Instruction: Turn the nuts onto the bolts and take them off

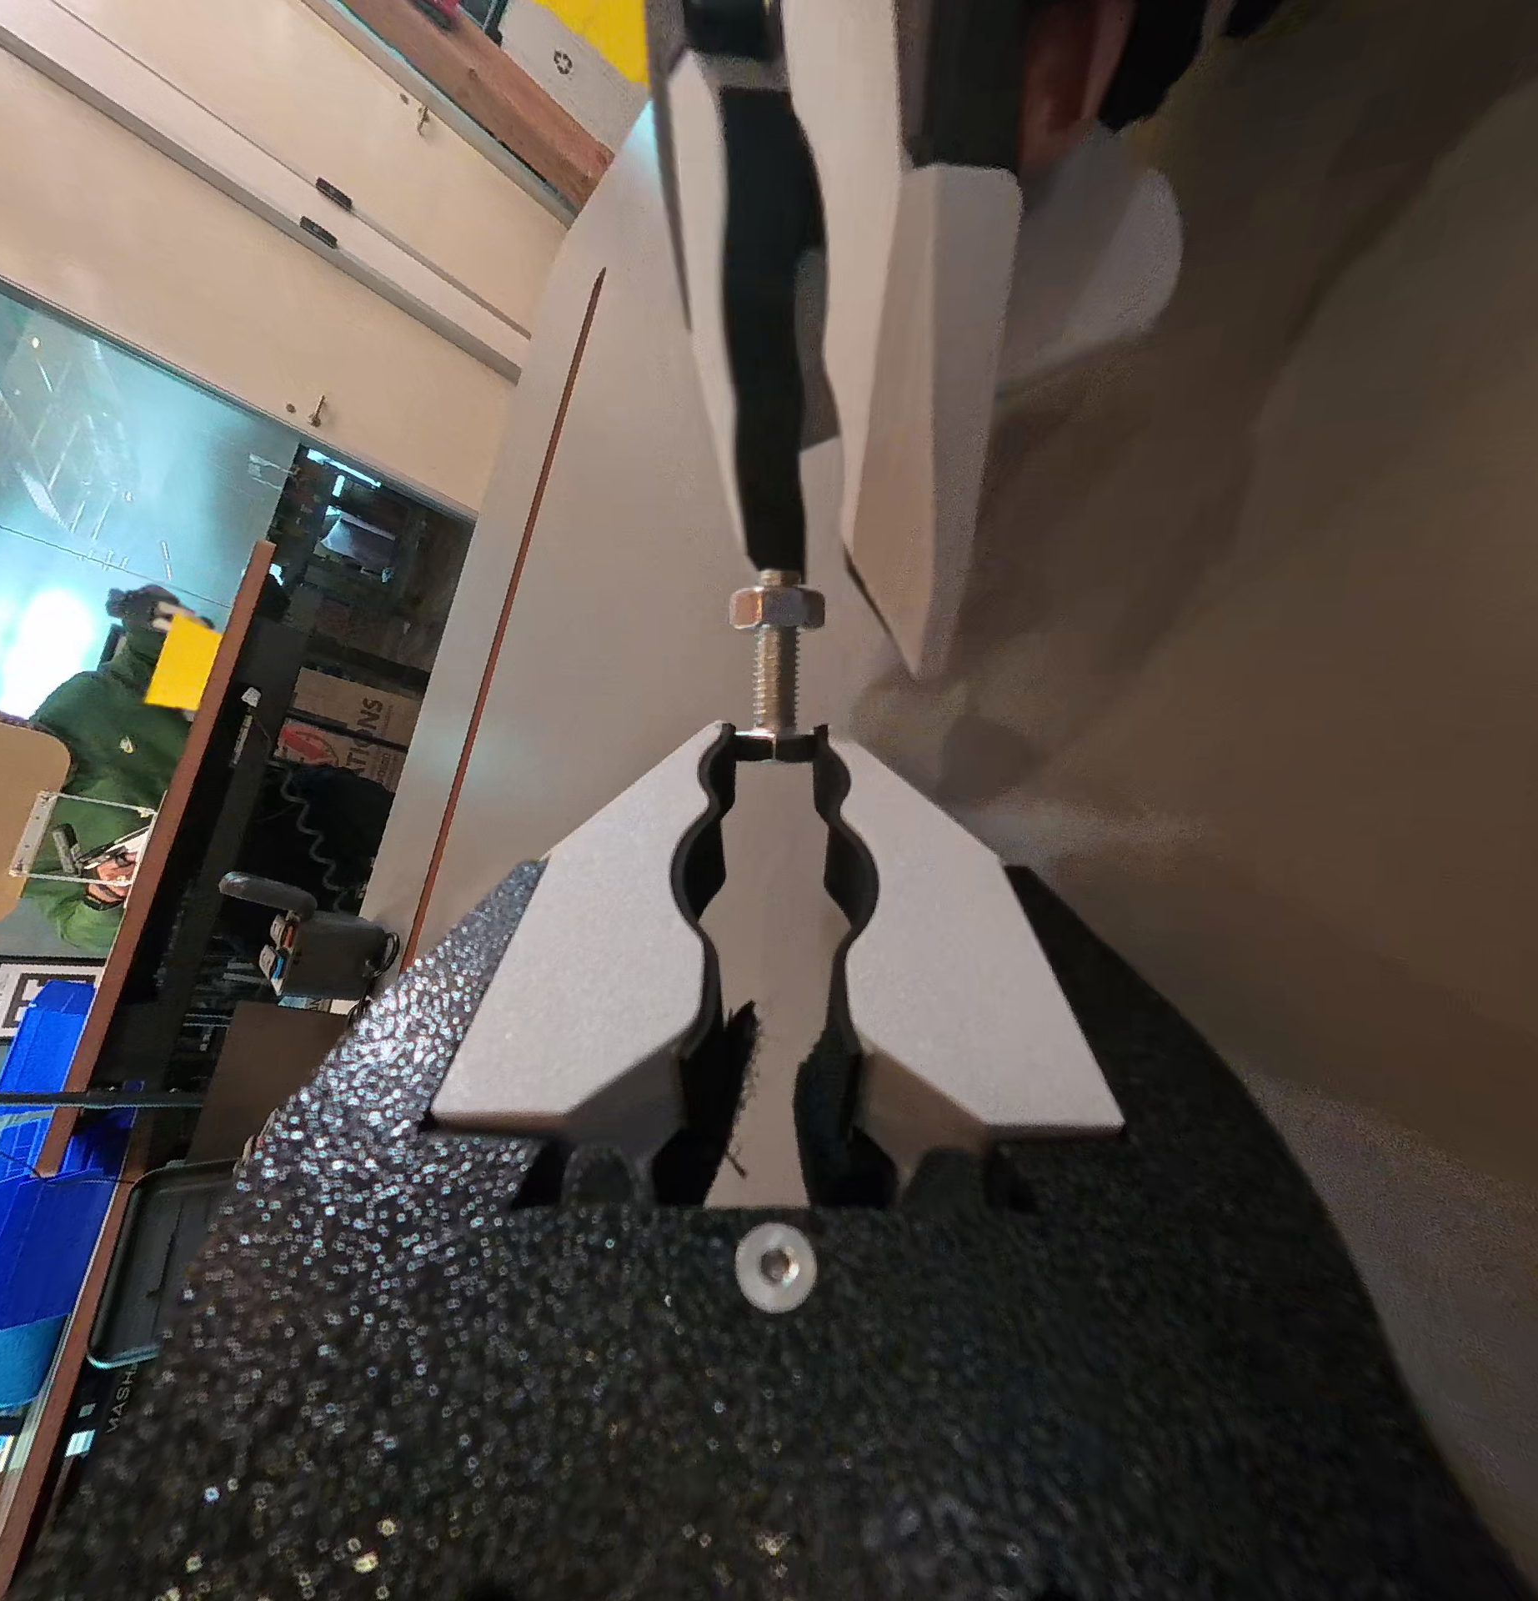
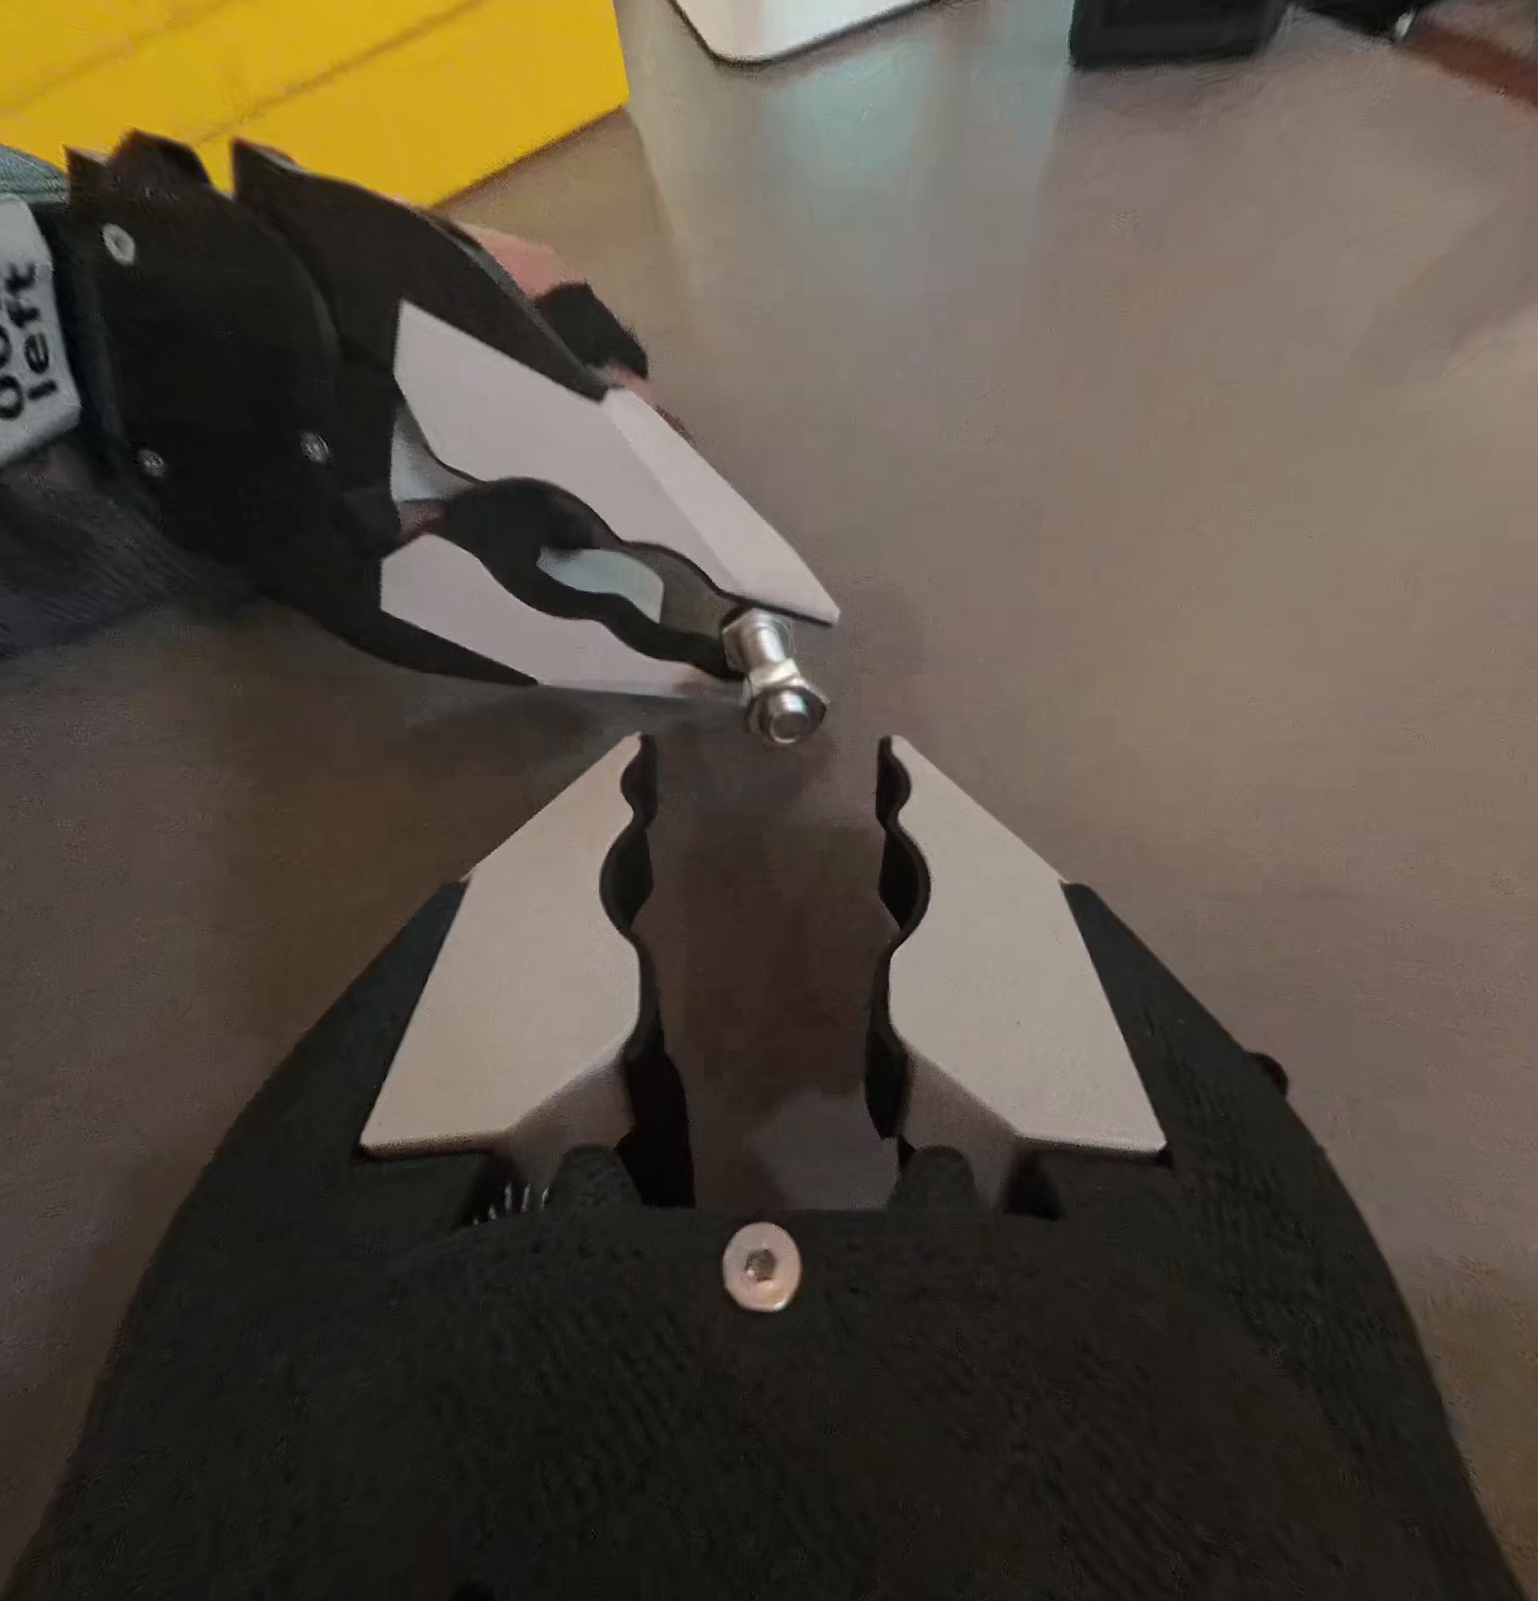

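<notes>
My left gripper is shut on the head of a silver bolt. The threaded shank points away from it. A hex nut sits near the shank's far end. My right gripper comes in from the top of the left wrist view, with its tips at the nut. In the right wrist view my right gripper is open and empty, and its fingertips lie just below the nut. My left gripper enters from the left there, holding the bolt just above the table.
A yellow box lies at the far left of the table, with a white object and a black object at the far edge. Beyond the table, a person in a green jacket sits behind glass, with blue bins nearby. Only a small space, under 4 cm, lies between the two pairs of fingers. Left tips and right tips are each some 30 cm from the black object.
</notes>
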